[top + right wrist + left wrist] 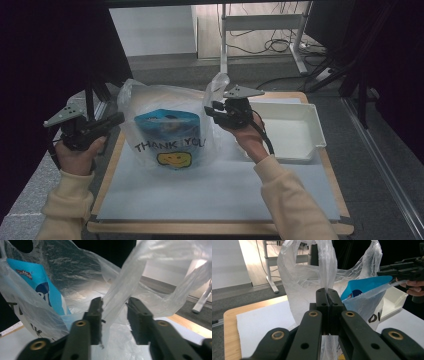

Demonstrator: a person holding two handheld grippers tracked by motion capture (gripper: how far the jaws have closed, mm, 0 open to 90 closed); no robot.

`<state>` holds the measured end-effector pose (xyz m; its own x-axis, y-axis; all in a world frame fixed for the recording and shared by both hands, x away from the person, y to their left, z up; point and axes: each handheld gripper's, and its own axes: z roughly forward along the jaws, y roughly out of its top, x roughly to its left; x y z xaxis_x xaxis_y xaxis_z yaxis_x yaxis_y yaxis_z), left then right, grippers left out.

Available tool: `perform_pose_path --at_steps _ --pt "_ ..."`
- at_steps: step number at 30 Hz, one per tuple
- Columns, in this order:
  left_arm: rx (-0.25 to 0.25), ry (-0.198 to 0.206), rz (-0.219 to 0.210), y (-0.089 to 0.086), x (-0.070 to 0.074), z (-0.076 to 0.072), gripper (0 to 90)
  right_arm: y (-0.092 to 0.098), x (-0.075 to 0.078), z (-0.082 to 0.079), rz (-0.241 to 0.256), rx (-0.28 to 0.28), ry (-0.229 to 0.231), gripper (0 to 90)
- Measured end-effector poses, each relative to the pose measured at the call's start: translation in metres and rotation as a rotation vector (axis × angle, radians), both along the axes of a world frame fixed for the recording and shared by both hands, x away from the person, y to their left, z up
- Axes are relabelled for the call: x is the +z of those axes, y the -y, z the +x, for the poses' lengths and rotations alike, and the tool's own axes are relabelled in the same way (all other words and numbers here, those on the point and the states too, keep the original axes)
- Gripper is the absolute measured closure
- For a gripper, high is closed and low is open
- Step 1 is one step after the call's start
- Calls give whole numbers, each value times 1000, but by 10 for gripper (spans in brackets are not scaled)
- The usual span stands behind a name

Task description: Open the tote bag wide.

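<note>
We cannot read the full print on the thin, clear plastic carrier bag (167,125): the high view gives us "THANK YOU" with the last letter creased into a fold, above a yellow smiling face. The blue snack packet (167,125) inside it shows through the film, yet its lower part is blurred by the plastic and its lettering is too small for us to make out. In the right gripper view the packet (37,287) is cut off by the left edge, and the bag's far wall fades into a dark background.

The bag stands upright on the pale grey mat (200,195) that covers the wooden table (110,165), toward the mat's far left part, with its two handles pulled apart so the mouth is open. It looks crumpled and glossy, loose at the top and fuller at the base.

Our left gripper (327,293) has its jaws pressed together on a strip of the bag's handle (327,270), which rises straight up from between them. Our right gripper (114,307) has its jaws apart; the other handle (125,287) runs between them and lies against the left jaw, while the right jaw stands clear of it.

A shallow white plastic tray (315,132) sits just right of the bag, partly hidden behind our right hand (247,135).
</note>
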<state>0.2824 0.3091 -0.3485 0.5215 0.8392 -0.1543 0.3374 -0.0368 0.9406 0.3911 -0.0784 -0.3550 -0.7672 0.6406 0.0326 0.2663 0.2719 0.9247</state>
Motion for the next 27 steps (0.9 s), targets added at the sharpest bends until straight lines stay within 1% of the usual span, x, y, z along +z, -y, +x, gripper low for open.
perform_pose_path --at_steps 4,6,8,13,16,21,27 --pt "0 0 -3 -1 -1 0 899 -1 0 1 7 21 -1 801" --pt "0 1 -5 -2 -1 -1 899 -1 1 1 10 29 -3 846" --pt "0 2 -6 -2 -1 -1 899 -1 2 1 11 39 -2 872" --pt "4 5 -9 -4 -2 -3 899 1 3 -2 20 43 4 882" --pt "7 8 -13 -5 -2 -4 899 4 5 -5 29 45 23 884" --pt "13 10 -22 -8 -5 -7 900 8 9 -15 51 47 51 884" --pt "13 14 -44 -11 -11 -14 899 11 10 -29 53 57 93 885"
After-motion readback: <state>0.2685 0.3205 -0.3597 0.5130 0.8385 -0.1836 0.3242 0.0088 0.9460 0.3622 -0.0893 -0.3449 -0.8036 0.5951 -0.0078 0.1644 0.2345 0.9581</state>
